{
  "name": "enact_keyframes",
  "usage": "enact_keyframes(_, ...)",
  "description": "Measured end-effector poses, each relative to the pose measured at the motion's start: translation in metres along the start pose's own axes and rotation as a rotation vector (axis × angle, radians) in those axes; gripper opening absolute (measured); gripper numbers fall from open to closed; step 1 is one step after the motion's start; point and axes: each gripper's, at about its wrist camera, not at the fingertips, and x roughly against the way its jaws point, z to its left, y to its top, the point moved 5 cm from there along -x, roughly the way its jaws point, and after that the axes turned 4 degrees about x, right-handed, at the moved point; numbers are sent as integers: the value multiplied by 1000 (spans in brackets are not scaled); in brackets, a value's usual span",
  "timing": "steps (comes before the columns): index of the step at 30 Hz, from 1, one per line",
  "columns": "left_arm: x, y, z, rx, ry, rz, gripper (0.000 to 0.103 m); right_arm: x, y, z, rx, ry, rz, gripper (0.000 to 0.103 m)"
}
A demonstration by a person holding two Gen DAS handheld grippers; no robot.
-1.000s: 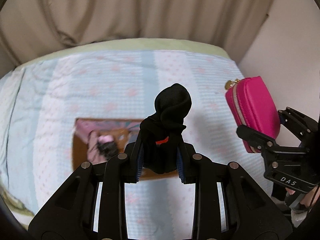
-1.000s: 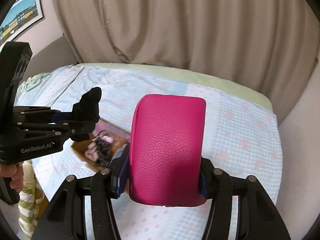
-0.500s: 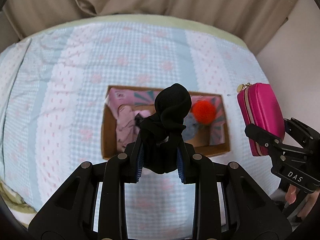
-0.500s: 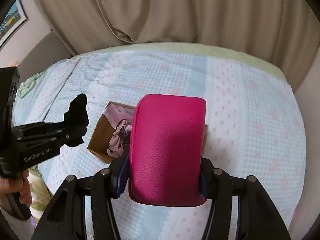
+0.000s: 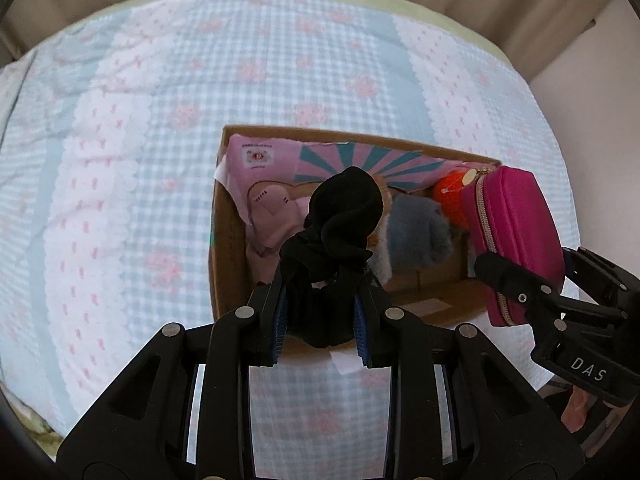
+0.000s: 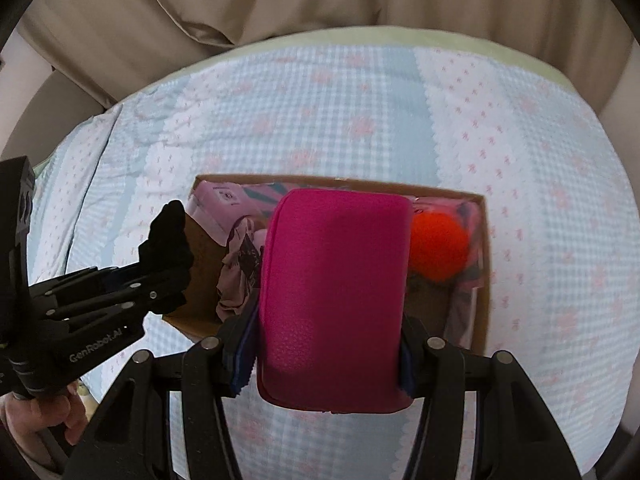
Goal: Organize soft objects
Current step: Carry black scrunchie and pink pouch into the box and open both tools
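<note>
My left gripper (image 5: 320,320) is shut on a black sock (image 5: 340,224), which hangs over the near left part of an open cardboard box (image 5: 218,240). My right gripper (image 6: 328,354) is shut on a magenta zip pouch (image 6: 334,296), held over the box's (image 6: 482,312) middle. In the left wrist view the pouch (image 5: 516,232) and right gripper (image 5: 528,280) sit at the box's right end. Inside lie pink cloth (image 5: 272,220), a grey fluffy piece (image 5: 416,236) and an orange pom-pom (image 6: 438,248). The right wrist view shows the sock (image 6: 168,236) in the left gripper (image 6: 160,280) at the box's left end.
The box rests on a bed with a light blue checked cover with pink flowers (image 5: 160,160). Beige curtains (image 6: 320,0) hang behind the bed, and a pale wall (image 5: 600,80) closes the right side. A hand (image 6: 48,420) grips the left handle at the lower left.
Both grippers have come down and forward toward the box, which now looks larger and lies under the sock and pouch. Both grips are unchanged.
</note>
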Motion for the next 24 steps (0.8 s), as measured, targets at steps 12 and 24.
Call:
enact_keyframes(12,-60,14,6,-42,39,83,24,-69,30,4,-57,80,113,52)
enact_keyframes(24,-61,7,-2,-54,58,77,95,-93,40,-8,-82,87,186,80)
